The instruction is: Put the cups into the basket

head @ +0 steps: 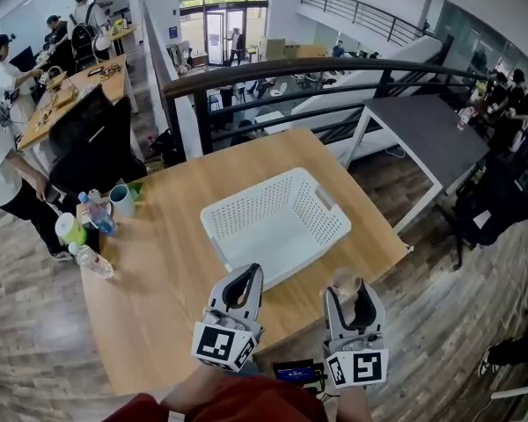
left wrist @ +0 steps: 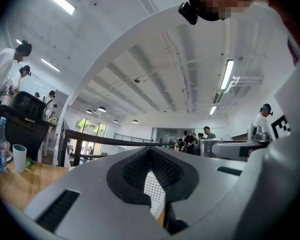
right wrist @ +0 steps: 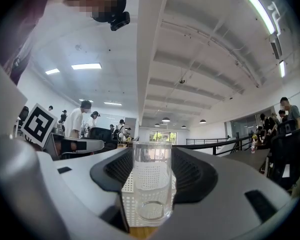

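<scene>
The white basket sits in the middle of the wooden table; at its 5 o'clock, over the near edge, the right gripper is clenched on a clear glass cup, upright between the pads; at the basket's 6 o'clock the left gripper has its jaws drawn together on nothing; a pale cup stands at 9 o'clock by the table's left edge, beside bottles.
</scene>
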{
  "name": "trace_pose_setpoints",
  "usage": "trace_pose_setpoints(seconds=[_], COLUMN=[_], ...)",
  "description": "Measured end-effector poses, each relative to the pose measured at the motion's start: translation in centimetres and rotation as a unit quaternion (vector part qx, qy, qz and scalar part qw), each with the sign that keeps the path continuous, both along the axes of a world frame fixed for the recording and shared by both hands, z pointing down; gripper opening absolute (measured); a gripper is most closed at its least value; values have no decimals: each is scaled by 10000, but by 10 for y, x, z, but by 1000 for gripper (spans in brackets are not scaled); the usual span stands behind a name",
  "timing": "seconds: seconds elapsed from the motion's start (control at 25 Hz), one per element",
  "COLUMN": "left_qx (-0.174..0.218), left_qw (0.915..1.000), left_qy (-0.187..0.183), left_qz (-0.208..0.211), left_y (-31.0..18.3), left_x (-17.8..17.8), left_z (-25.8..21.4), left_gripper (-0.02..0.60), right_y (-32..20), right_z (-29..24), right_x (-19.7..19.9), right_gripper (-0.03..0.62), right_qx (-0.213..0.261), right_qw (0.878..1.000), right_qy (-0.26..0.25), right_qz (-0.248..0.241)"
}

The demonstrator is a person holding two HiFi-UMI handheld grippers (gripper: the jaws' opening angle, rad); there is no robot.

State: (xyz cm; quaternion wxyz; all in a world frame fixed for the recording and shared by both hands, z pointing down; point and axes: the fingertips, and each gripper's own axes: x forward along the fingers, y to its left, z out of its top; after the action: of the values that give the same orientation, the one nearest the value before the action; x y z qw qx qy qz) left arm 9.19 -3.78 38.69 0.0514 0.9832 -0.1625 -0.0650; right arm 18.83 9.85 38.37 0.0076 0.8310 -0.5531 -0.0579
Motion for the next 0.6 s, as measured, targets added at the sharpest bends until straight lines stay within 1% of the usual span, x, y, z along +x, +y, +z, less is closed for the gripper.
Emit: trace_pose_setpoints(seconds=[0.24,0.44,0.6], left_qx=[-41,-87,-85], left_qw=[9999,9992,9972], left_qy=[28,-17,-113], left_qz=[-97,-378,-739], left_y=[-34,-53,-64], left_x=[-1,3,7], left_z=[1,6,5], left_gripper=[6,6,6], right_y=[-32,-50,-64], right_z=[-3,0,-2], right_x=[2,16,32], right_gripper=[247,247,247], right_qx=[35,15,5], right_qw=[9999,9994,9977], right_qy=[38,5,-4], right_qz=[-87,-337,-672])
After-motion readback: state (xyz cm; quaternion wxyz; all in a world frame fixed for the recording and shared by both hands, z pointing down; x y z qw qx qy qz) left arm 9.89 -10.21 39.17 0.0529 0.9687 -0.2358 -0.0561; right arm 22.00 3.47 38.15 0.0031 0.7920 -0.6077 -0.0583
